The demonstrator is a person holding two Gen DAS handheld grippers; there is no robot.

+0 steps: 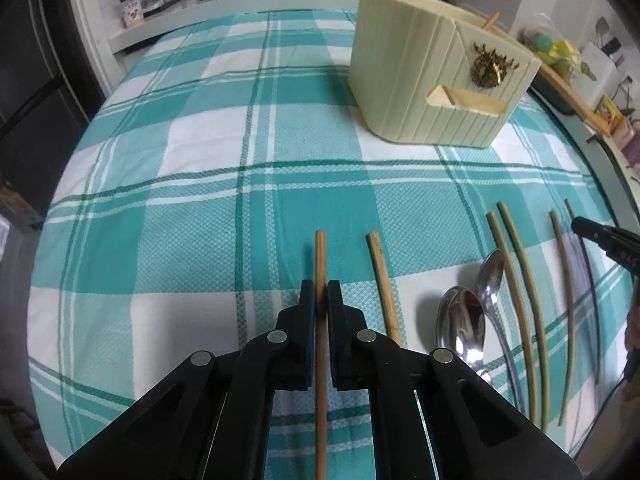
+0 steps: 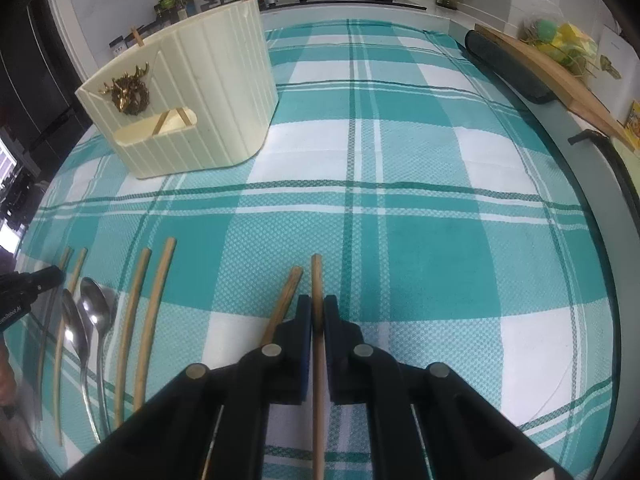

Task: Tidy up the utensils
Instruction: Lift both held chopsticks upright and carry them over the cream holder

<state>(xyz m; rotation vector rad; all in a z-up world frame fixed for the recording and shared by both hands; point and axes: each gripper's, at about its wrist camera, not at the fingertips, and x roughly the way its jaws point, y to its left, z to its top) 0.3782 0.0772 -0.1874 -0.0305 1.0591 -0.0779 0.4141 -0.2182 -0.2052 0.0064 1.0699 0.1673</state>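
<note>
Both grippers pinch chopsticks: left gripper [image 1: 321, 295] clamps one chopstick [image 1: 320, 256], right gripper [image 2: 317, 309] another chopstick [image 2: 316, 280], holder [image 1: 432, 80] at one o'clock—thin sticks could pivot and slip.

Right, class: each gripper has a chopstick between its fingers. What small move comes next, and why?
Probably lift the left gripper straight up: it seems closed on the leftmost chopstick, down at the cloth, and the holder stands farther off. The right gripper likewise pinches the rightmost chopstick.
</note>
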